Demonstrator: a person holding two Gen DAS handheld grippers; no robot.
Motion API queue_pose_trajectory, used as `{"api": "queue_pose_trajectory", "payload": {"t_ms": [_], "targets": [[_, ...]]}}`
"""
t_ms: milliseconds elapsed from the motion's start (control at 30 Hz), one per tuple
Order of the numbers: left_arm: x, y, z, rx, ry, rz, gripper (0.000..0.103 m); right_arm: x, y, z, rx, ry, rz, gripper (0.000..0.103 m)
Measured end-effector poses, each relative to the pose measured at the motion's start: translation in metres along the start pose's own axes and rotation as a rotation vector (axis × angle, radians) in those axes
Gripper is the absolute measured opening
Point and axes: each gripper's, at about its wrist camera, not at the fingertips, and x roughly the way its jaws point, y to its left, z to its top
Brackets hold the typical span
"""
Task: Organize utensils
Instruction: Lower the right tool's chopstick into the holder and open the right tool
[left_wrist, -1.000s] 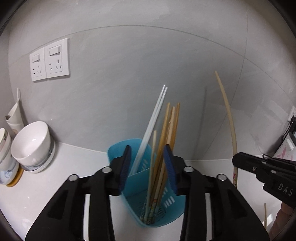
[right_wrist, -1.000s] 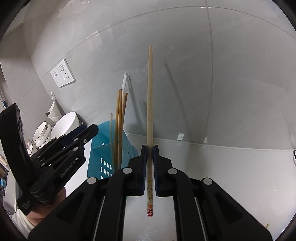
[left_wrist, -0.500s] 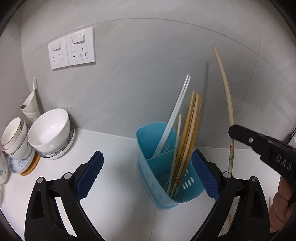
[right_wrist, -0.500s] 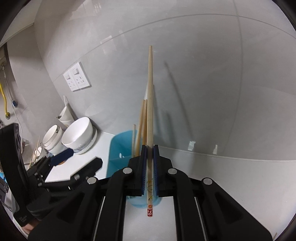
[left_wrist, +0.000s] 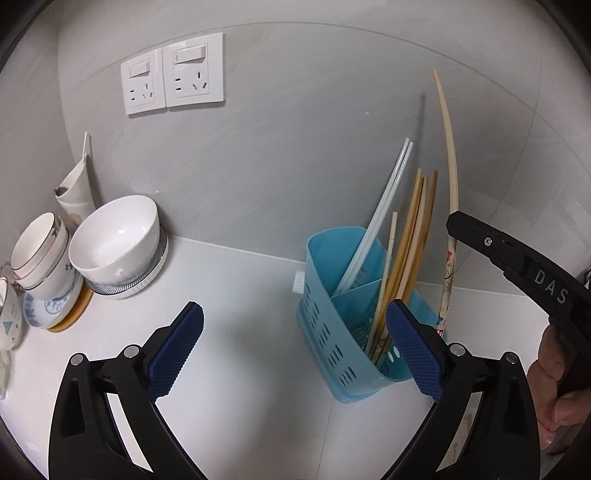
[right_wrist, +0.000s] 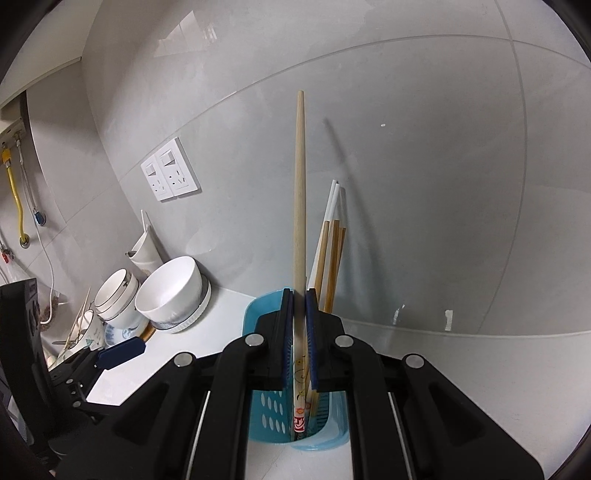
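A blue slotted utensil holder (left_wrist: 332, 332) stands on the white counter by the wall. It holds a white chopstick pair (left_wrist: 380, 221) and several brown wooden chopsticks (left_wrist: 413, 240). My left gripper (left_wrist: 295, 314) is open wide in front of the holder, its right pad close to the holder's side, nothing between the jaws. My right gripper (right_wrist: 299, 295) is shut on a pale chopstick (right_wrist: 300, 184) with a printed lower end, held upright over the holder (right_wrist: 269, 413). From the left wrist view that chopstick (left_wrist: 448, 147) rises just right of the holder, pinched by the right gripper (left_wrist: 517, 258).
White bowls (left_wrist: 114, 236) and cups (left_wrist: 40, 251) are stacked on plates at the counter's left. A double wall socket (left_wrist: 173, 74) sits on the grey tiled wall. A person's hand (left_wrist: 554, 387) grips the right tool. Pipes (right_wrist: 14, 192) hang far left.
My left gripper's jaws spread wide off the holder and drew back and left. My right gripper carried the upright chopstick leftward until it stands over the holder.
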Motion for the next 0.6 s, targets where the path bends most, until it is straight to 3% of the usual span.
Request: {"api": "queue_pose_trajectory", "payload": {"t_ms": [300, 600], "targets": [[0.005, 0.010, -0.003, -0.031, 0.021, 0.005, 0.097, 0.008, 0.000, -0.011, 0.013, -0.054, -0.020, 0.006], [0.006, 0.015, -0.004, -0.039, 0.025, 0.003, 0.097, 0.020, 0.002, -0.024, -0.002, -0.021, -0.043, 0.006]]}}
